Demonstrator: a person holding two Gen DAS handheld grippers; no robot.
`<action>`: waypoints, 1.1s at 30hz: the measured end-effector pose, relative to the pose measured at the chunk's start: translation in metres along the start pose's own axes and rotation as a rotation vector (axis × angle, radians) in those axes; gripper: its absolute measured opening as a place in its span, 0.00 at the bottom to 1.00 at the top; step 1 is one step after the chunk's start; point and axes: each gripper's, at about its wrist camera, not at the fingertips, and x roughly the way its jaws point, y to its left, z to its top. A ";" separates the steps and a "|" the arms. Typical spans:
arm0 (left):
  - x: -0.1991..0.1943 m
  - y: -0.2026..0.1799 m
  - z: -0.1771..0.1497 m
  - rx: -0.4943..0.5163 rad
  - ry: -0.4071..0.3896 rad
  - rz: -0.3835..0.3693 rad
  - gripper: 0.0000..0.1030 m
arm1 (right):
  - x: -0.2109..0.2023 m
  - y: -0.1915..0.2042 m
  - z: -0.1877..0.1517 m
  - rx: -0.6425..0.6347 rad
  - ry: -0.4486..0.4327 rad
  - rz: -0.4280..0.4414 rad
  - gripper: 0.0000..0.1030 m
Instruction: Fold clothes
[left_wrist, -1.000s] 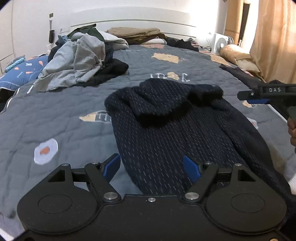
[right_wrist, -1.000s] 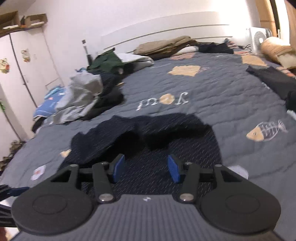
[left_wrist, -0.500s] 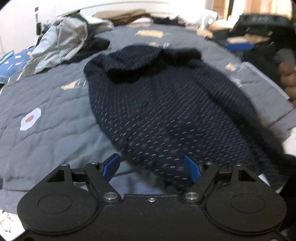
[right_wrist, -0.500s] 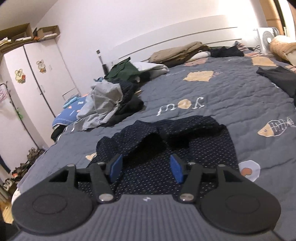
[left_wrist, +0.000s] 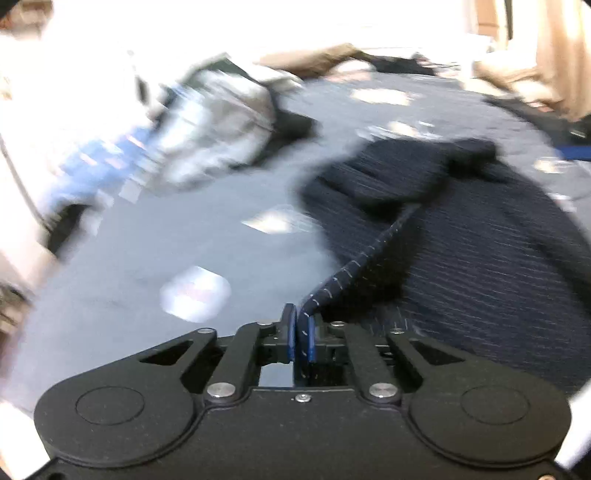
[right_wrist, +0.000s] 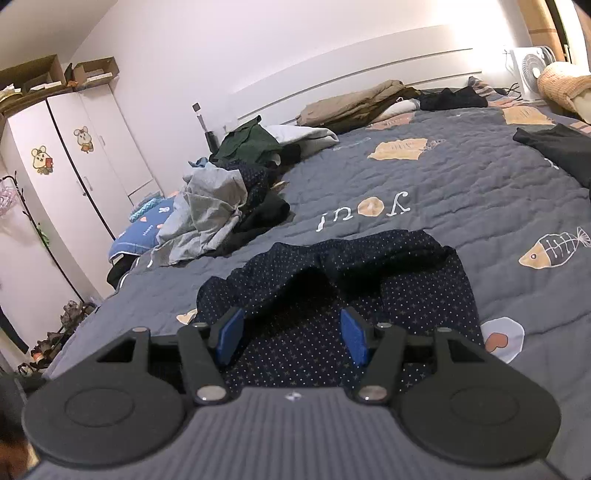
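Note:
A dark navy dotted garment (left_wrist: 461, 236) lies spread on the grey quilt, its far part bunched up. My left gripper (left_wrist: 301, 332) is shut on the garment's near left edge, and the pinched hem runs up from the blue pads as a taut ridge. The left wrist view is motion-blurred. In the right wrist view the same garment (right_wrist: 332, 288) lies just ahead of my right gripper (right_wrist: 291, 332), which is open and empty above its near part.
A heap of grey, green and dark clothes (right_wrist: 229, 192) lies at the left of the bed. Tan clothes (right_wrist: 354, 103) lie by the headboard. Black clothing (right_wrist: 554, 147) lies at the right. A white wardrobe (right_wrist: 62, 166) stands at the left.
My left gripper has closed on the garment's near left edge and swung left, lifting the hem. My right gripper stays open and has risen a little.

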 end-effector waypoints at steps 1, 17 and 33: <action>0.000 0.013 0.006 0.016 -0.002 0.053 0.05 | 0.000 0.000 0.000 0.001 0.000 0.002 0.56; -0.036 -0.053 -0.024 0.048 -0.110 -0.220 0.63 | 0.002 0.007 -0.006 -0.038 0.036 0.025 0.56; -0.035 -0.040 -0.049 -0.242 -0.093 -0.249 0.64 | -0.026 0.083 -0.095 -0.607 0.217 0.215 0.56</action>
